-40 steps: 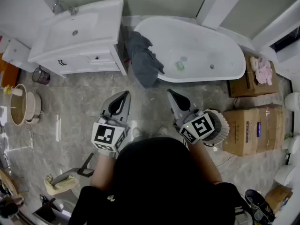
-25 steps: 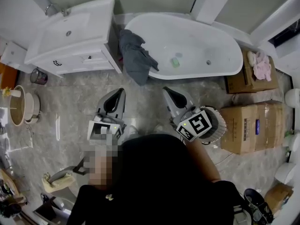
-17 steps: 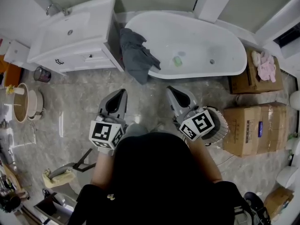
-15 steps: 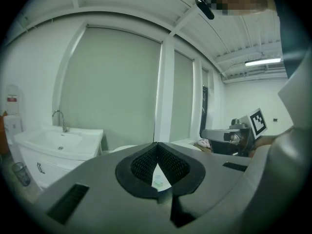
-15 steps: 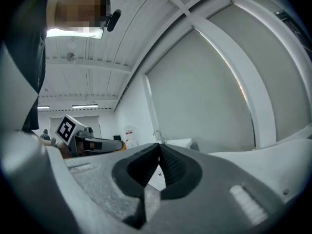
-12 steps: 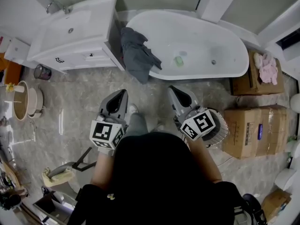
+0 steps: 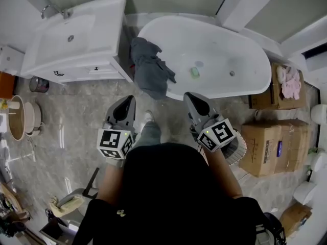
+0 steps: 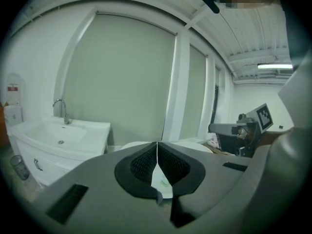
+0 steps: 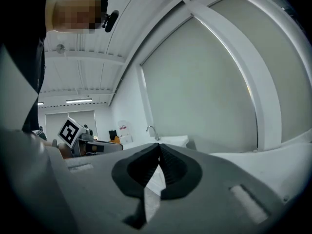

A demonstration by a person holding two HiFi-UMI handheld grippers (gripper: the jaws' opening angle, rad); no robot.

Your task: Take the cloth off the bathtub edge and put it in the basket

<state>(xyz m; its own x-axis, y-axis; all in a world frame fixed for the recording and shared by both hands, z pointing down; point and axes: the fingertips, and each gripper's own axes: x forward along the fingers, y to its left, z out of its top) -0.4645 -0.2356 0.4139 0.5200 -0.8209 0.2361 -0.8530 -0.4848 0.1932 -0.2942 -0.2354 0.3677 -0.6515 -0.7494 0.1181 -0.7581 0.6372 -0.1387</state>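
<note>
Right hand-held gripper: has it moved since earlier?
Yes: the right hand-held gripper has advanced toward the white oval bathtub, closing the gap to its rim.

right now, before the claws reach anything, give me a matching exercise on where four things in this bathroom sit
Things:
1. grey cloth
2. green item
3. pink fabric
4. basket

Places:
A. on top of the smaller cardboard box
B. draped over the bathtub edge, at the end nearest the sink
C. on the floor beside the larger cardboard box
D. lying inside the tub on its bottom

Pairs: 1-B, 2-D, 3-A, 4-C
</note>
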